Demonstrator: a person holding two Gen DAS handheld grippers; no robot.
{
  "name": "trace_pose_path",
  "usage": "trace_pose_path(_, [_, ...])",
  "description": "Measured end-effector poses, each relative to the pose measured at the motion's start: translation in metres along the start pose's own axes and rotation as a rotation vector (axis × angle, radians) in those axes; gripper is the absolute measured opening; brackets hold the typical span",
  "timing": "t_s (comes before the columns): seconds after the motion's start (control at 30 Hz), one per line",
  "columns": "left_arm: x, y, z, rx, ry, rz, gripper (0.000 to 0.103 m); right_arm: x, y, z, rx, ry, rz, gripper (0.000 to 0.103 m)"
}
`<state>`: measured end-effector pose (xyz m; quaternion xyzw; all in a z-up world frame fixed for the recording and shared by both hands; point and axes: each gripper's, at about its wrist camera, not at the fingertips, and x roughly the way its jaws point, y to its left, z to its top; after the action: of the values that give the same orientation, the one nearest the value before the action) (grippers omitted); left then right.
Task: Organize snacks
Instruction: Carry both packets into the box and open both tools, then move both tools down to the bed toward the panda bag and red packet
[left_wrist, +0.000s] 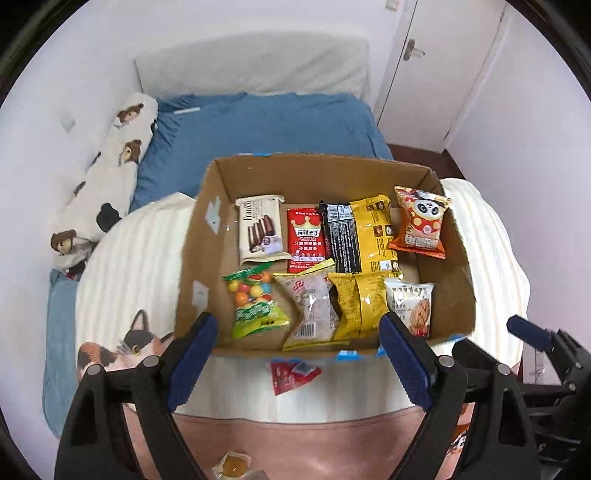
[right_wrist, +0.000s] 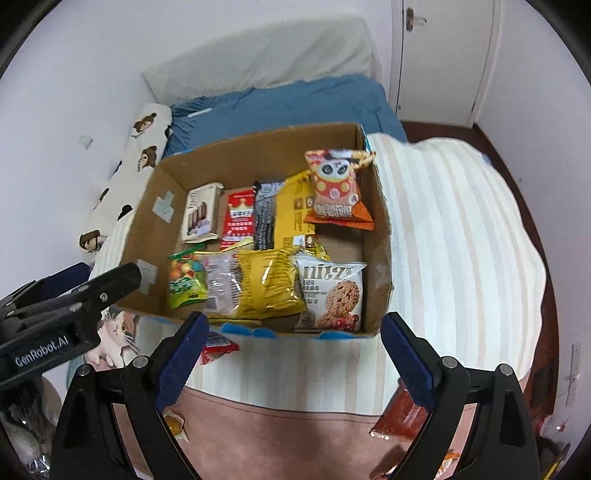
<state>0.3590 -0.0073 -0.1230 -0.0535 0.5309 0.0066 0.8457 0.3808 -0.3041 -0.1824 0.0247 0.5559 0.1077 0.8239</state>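
- Cardboard box (left_wrist: 452, 266) sits on a striped blanket (left_wrist: 140, 258) on the bed, w/ approx. ten snack packs inside in two rows.
- Small red packet (left_wrist: 291, 374) lies on the blanket just outside the box's near wall; likely next to go in.
- Left gripper (left_wrist: 299, 354) hovers near it, jaws wide apart, holding nothing.
- Right gripper (right_wrist: 295, 354) likewise spread, empty.
- Packet looks light, thin, crinkly, prob. slippery film; pinch a sealed edge, not the middle.
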Motion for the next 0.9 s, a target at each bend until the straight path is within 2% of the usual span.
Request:
trace_pose_path(0.27, [-0.048,0.01,-0.034,0.001,-0.092,0.01,0.089,-0.048,0.019,-0.028,-0.047,-0.109,-0.028,0.096])
trace_pose_path(0.47, [-0.074,0.011,-0.053,0.003,-0.133,0.005,0.089,-0.077,0.025,-0.049,-0.041,-0.156,0.003,0.096])
trace_pose_path(0.6, [-0.083,0.01,-0.071,0.004,-0.153,-0.001,0.089,-0.086,0.02,-0.069,-0.011,-0.168,0.027,0.1])
trace_pose_path(0.7, [-0.072,0.004,-0.088,0.013,-0.112,-0.021,0.093,-0.084,0.0,-0.091,0.062,-0.155,0.056,0.101])
trace_pose_path(0.73, [-0.064,0.001,-0.094,0.017,-0.085,-0.031,0.103,-0.082,-0.008,-0.099,0.09,-0.142,0.071,0.101])
trace_pose_path(0.8, [-0.045,-0.004,-0.106,0.011,-0.025,-0.044,0.103,-0.073,-0.034,-0.12,0.174,-0.101,0.078,0.101])
trace_pose_path(0.9, [-0.016,-0.014,-0.124,0.008,0.058,-0.066,0.103,-0.059,-0.078,-0.155,0.295,-0.054,0.033,0.101])
